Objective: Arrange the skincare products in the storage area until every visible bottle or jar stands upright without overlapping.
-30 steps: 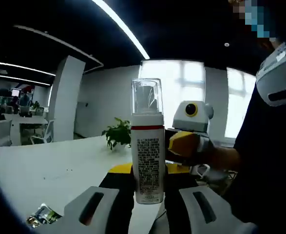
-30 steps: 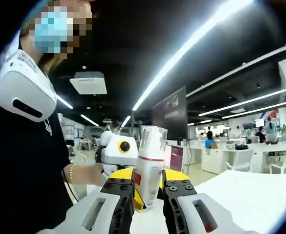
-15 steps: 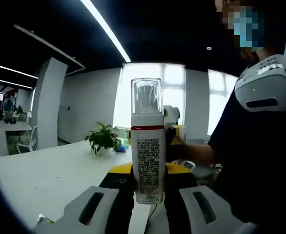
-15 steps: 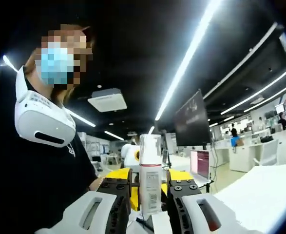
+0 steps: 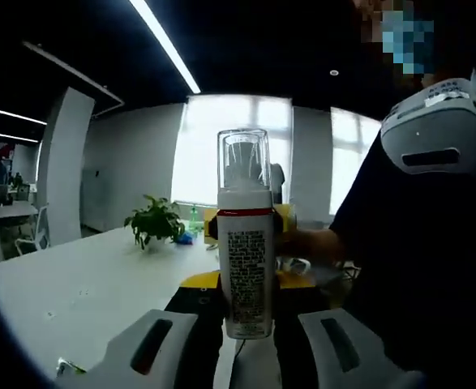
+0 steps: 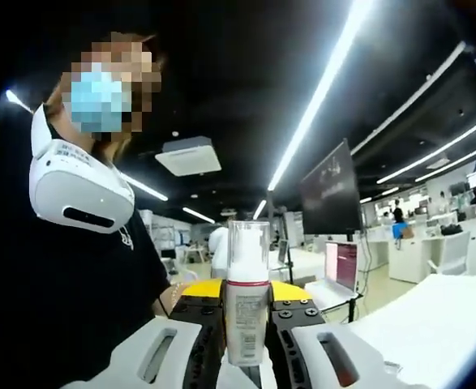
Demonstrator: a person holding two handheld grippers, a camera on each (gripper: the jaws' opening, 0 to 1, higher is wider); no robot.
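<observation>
The white foam-pump bottle with the clear cap and red band [image 5: 245,243] stands upright, pinched from both sides at once: the left claw [image 5: 246,332] has its jaws closed on the bottle's lower body, and in the right gripper view the right claw [image 6: 246,344] is clamped on the same bottle [image 6: 246,304] near its base. Behind the bottle in each view the yellow and black body of the opposite claw shows, so the two tools meet face to face around it.

Compared with a second ago, the room behind the bottle has slid sideways: the small green potted plant [image 5: 151,224] now sits further left of the bottle, and the person in the dark top with the white neck-worn device [image 6: 71,186] takes up more of the frame. The bottle itself has kept its place between the jaws, so I take this as the person turning with it, not the bottle slipping.

The bottle is held above the white table [image 5: 75,284] rather than resting on it. My judgement is that it is mid-carry or mid-handover, with setting it down upright not yet done.
</observation>
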